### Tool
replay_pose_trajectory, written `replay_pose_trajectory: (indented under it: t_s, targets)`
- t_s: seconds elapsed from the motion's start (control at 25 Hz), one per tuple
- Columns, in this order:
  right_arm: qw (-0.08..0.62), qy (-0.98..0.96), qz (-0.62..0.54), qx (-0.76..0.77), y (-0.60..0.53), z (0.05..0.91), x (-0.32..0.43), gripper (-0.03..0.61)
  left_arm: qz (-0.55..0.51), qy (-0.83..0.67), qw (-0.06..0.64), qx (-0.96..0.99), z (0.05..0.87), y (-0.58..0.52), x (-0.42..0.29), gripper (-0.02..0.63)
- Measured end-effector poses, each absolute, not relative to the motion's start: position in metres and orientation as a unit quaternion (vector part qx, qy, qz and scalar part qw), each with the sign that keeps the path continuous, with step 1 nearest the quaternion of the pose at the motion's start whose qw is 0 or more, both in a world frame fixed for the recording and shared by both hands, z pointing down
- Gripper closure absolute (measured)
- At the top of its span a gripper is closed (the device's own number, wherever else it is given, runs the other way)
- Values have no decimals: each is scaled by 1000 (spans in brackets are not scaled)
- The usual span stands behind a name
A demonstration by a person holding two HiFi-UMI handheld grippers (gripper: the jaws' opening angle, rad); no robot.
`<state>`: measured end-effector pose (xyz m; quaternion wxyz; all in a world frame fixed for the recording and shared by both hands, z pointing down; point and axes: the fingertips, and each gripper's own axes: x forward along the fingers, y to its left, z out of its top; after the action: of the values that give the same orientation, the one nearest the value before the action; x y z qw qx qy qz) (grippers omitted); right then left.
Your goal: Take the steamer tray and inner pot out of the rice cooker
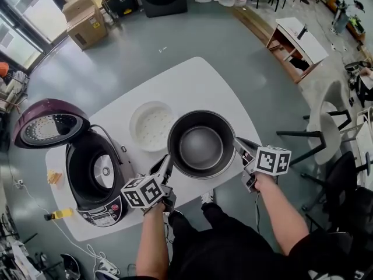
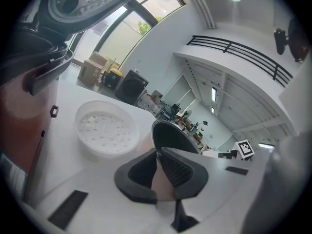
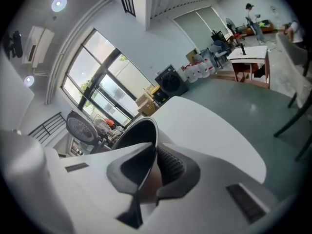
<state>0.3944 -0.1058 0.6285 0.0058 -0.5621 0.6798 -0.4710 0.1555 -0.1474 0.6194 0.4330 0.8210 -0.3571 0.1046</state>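
Observation:
The dark metal inner pot [image 1: 201, 143] is over the white table [image 1: 198, 80], just right of the white perforated steamer tray [image 1: 152, 125], which lies on the table. I cannot tell whether the pot's base touches the table. My left gripper [image 1: 167, 164] is shut on the pot's left rim, and my right gripper [image 1: 238, 145] is shut on its right rim. In the left gripper view the left gripper [image 2: 158, 155] pinches the pot [image 2: 170, 134] by its rim, with the tray [image 2: 104, 127] beyond. The right gripper [image 3: 155, 152] clamps the pot [image 3: 135, 133] in the right gripper view.
The rice cooker [image 1: 96, 179] stands at the table's left end with its purple lid [image 1: 49, 123] raised and its cavity empty. A small yellow item [image 1: 55, 177] lies beside it. Chairs [image 1: 329, 130] stand to the right of the table, and a cord trails off at the left.

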Motion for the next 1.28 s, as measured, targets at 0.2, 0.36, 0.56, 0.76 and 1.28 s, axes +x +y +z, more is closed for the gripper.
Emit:
replay_pose_trajectory:
  t_s: [0.2,0.36,0.56,0.76,1.28]
  targets:
    - [-45,673,-408,-615,-106,617,405,479,132,-380,386,830,607,-147,144,450]
    - [-66,699,-338,-626,-113,571,401,406,133,-397,321,850,563,-149,134,392]
    - [-74,751,-224,-617,-127,499,356,231,107,-434,240,862,495,-153,113,221]
    - [-70,786,-132,-600,-140,442,301,120,90,-480,154,859,439,-155,74,127]
    - [-69,865,-56,-494,-142,378,141,118,83,-572,66,813,381,-119,-56,218]
